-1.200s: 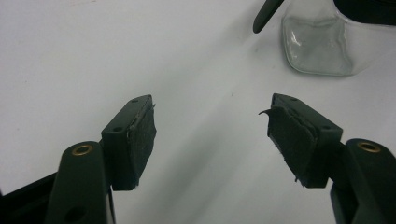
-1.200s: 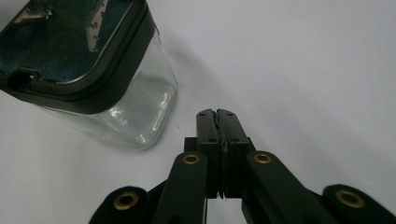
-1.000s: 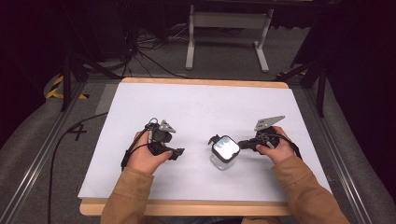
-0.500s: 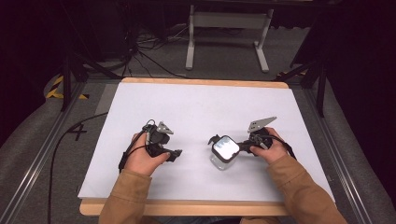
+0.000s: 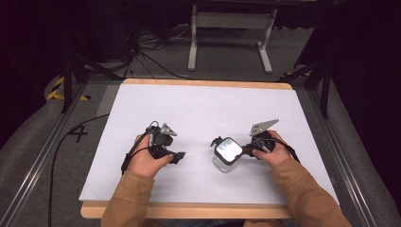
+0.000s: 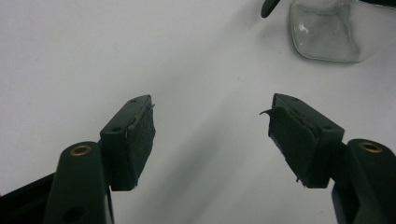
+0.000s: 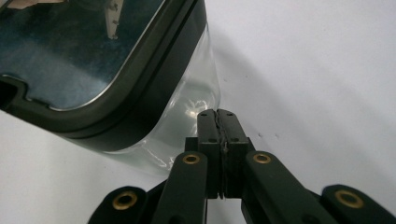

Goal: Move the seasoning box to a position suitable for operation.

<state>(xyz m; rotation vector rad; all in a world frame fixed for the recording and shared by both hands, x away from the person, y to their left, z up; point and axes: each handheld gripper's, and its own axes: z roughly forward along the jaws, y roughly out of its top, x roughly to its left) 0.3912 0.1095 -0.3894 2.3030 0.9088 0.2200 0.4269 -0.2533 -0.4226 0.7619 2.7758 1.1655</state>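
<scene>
Worktop [image 5: 203, 109]: white sheet over pale wood board, wood edge visible at near and far sides. Floor [image 5: 28, 156]: grey carpet. Black cables [image 5: 146, 52] strewn on floor behind worktop. White metal stand [image 5: 230, 21] at far centre. Yellow-black hazard tape [image 5: 56, 87] at left. Metal rails flank worktop. Surroundings dark, lighting overhead.

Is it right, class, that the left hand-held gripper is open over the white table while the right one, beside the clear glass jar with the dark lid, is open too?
Not quite: the right hand-held gripper is shut, jaws pressed together, as the right gripper view shows. The rest holds.
</scene>
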